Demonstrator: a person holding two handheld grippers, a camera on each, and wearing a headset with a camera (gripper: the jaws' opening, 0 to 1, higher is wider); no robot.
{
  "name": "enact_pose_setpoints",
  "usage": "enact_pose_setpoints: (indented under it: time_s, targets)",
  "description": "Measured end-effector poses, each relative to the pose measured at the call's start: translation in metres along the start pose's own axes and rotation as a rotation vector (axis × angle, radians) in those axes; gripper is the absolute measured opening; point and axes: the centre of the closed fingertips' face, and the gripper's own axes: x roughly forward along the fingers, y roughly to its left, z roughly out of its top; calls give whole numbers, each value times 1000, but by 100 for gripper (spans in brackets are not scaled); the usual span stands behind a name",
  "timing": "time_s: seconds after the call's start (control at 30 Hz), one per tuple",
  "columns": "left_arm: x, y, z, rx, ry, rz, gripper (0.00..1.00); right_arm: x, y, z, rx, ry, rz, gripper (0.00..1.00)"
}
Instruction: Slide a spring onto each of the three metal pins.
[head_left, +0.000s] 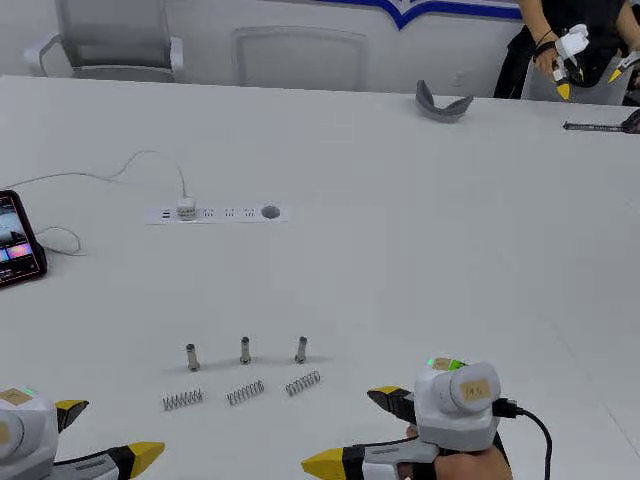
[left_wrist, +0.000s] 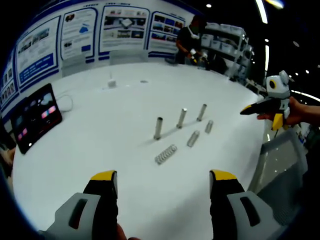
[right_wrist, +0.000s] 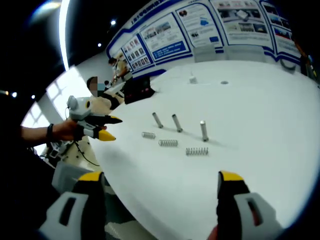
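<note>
1. Head view: three pins (head_left: 245, 350) stand bare on the table (head_left: 420, 250), with the springs (head_left: 245, 392) lying just in front. Nothing is mounted yet.
2. Left gripper view: left gripper (left_wrist: 163, 176) has its jaws apart and empty. The nearest spring (left_wrist: 166, 154) lies ahead.
3. Right gripper view: right gripper (right_wrist: 159, 176) has its jaws apart and empty. The next move is probably to pinch a spring and thread it over a pin.

Shiny metal pins (head_left: 245, 349), matt white table (head_left: 400, 250)

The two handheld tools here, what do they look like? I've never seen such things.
Both the right tool and the left tool have white-grey bodies and two grey and black jaws capped with yellow tips. The right tool carries a small green light on top, and a black cable trails from its back.
</note>
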Motion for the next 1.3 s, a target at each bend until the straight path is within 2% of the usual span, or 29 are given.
enact_pose_setpoints:
  time_s: [0.17, 0.33, 0.57, 0.8, 0.9, 1.13, 1.3]
  targets:
    - [8, -5, 5, 38, 12, -22, 76, -1, 2, 0, -5, -1, 1, 94]
    - [16, -5, 12, 47, 9, -36, 74, -1, 7, -3, -42, 20, 11, 94]
    - [30, -12, 17, 65, 21, -66, 72, -4, 10, -6, -45, 24, 23, 94]
    - [45, -19, 15, 97, 51, -99, 68, -6, 11, -9, -30, 21, 27, 92]
    - [52, -18, 11, 96, 66, -108, 65, -8, 9, -7, 4, -3, 28, 92]
    - [68, -16, 2, 108, 94, -124, 60, -10, 9, -11, -1, 8, 26, 92]
    - [74, -20, -1, 115, 107, -135, 56, -12, 8, -13, 4, 13, 23, 92]
